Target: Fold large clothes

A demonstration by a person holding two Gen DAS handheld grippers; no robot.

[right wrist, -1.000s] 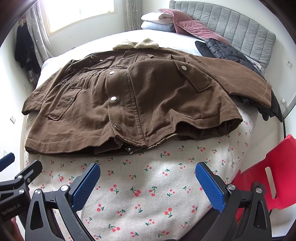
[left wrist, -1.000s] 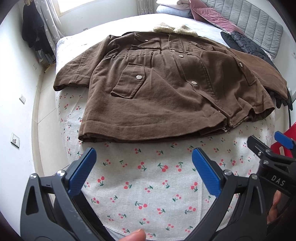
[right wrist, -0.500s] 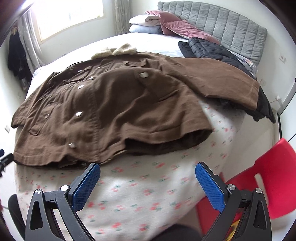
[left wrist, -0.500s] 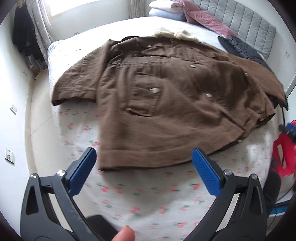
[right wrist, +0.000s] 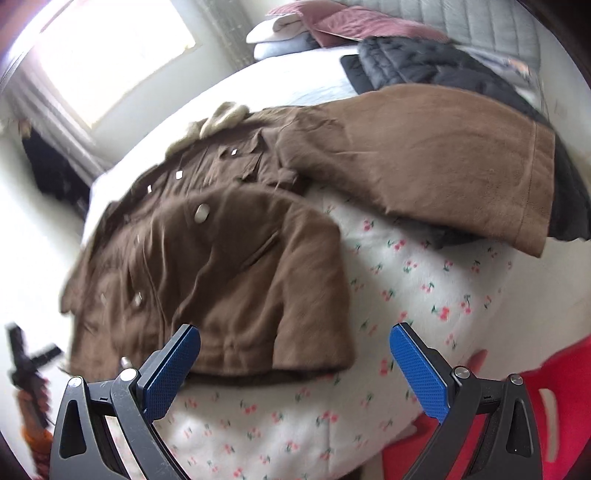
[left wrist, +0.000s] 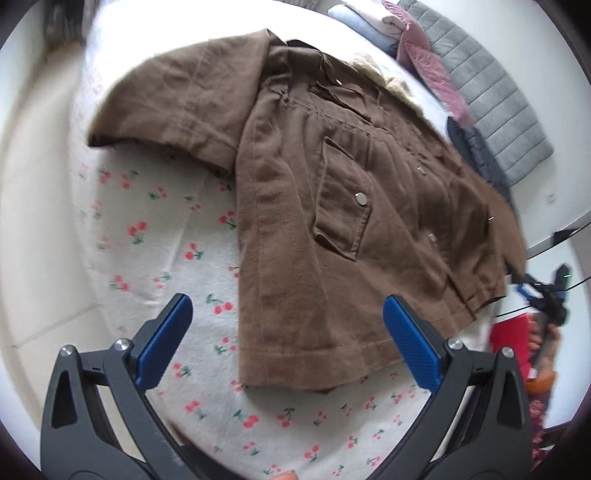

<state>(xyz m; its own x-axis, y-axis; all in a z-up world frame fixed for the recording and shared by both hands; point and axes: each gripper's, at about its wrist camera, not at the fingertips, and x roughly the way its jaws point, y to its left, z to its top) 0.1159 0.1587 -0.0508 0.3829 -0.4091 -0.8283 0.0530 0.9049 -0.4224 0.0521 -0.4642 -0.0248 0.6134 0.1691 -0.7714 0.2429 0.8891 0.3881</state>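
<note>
We are holding the left gripper [left wrist: 284, 339] and right gripper [right wrist: 295, 363] with jaws apart and empty, each over one bottom hem corner of the brown coat [left wrist: 351, 206] lying spread flat on the cherry-print bedspread [left wrist: 155, 236], probably so both corners can be gripped together.

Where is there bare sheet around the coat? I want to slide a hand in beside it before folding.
Free: cherry-print sheet below the near sleeve, beside the brown coat; on the other side, sheet between the hem and the far sleeve. Both the left gripper and right gripper are open. Crowded: black puffer jacket under that sleeve, pillows beyond.
</note>
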